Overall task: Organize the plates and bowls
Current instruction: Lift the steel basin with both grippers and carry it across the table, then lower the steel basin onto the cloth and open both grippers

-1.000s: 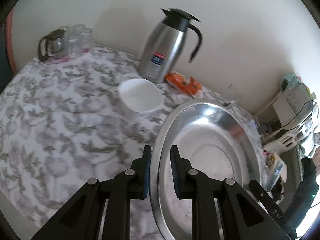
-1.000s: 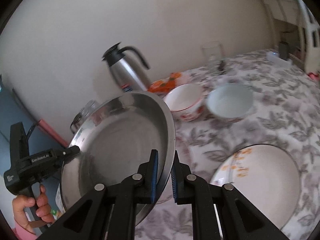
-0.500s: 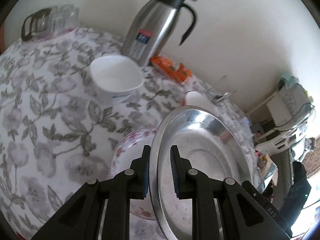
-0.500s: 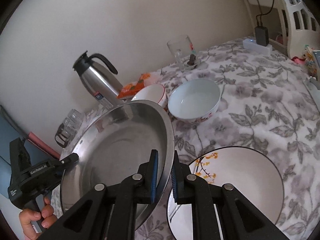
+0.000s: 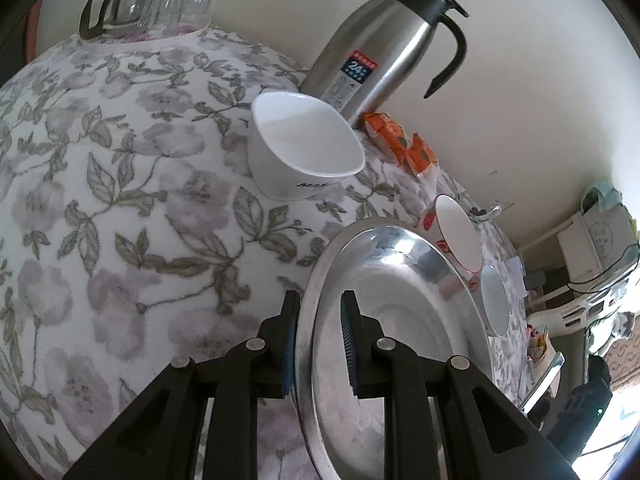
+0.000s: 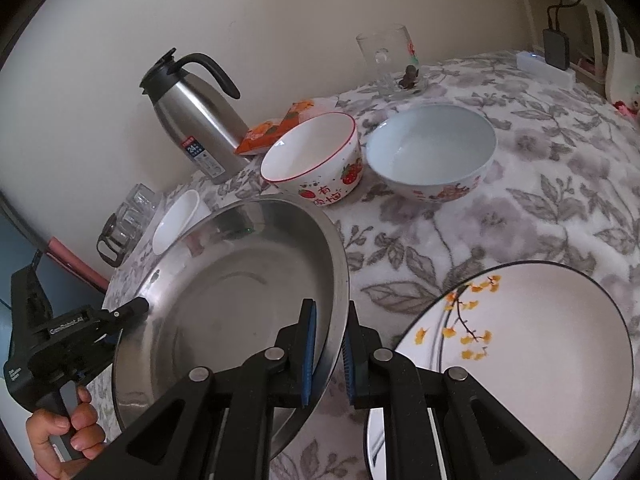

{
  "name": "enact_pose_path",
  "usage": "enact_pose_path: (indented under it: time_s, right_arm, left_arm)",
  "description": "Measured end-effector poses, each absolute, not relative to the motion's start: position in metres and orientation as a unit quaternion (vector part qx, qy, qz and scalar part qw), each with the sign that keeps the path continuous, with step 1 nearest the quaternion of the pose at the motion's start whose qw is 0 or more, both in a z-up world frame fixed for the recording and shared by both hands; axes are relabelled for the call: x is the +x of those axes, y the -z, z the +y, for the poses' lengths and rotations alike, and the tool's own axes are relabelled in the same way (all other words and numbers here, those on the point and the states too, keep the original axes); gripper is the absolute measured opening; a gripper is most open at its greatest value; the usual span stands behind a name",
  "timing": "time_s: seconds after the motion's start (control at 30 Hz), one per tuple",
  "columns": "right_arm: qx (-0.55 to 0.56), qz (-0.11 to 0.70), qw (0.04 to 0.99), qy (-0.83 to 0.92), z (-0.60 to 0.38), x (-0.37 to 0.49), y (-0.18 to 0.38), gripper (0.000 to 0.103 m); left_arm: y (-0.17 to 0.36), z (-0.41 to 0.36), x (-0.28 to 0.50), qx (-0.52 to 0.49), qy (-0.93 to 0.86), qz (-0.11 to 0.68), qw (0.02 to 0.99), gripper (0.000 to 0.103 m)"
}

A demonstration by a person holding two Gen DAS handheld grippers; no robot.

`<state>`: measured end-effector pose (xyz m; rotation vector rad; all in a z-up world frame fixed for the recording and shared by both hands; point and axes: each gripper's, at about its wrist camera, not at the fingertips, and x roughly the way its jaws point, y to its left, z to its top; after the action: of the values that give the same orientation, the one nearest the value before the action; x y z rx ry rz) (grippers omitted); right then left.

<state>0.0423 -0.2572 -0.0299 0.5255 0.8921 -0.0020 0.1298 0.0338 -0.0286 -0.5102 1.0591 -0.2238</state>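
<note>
Steel pan (image 6: 224, 304), wide and shallow, carried between two grippers because too broad for one; left gripper (image 5: 319, 344) clamped on near rim, at far left in right wrist view; right gripper (image 6: 327, 354) clamped on opposite rim, so weight balanced and pan kept nearly level above flowered tablecloth (image 5: 120, 184); right of pan, painted plate (image 6: 520, 344) flat on cloth, probably base for stacking; behind, strawberry bowl (image 6: 316, 160) and pale blue bowl (image 6: 432, 148) side by side, waiting for sorting.
</note>
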Motion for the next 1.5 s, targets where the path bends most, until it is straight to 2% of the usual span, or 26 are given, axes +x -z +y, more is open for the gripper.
enact_pose_path:
  time_s: [0.67,1.33,1.5]
  right_arm:
    - [0.201,0.447,0.872,0.008,-0.246,0.051,0.042,0.013]
    - [0.193,0.451,0.871,0.007,-0.244,0.05,0.041,0.015]
    - [0.195,0.459,0.867,0.006,-0.245,0.051,0.041,0.015]
  left_arm:
    - [0.058,0.032,0.137,-0.217,0.079,0.533,0.814,0.02]
    - [0.058,0.031,0.138,-0.216,0.077,0.538,0.811,0.02]
    - [0.057,0.03,0.138,-0.209,0.073,0.55,0.805,0.025]
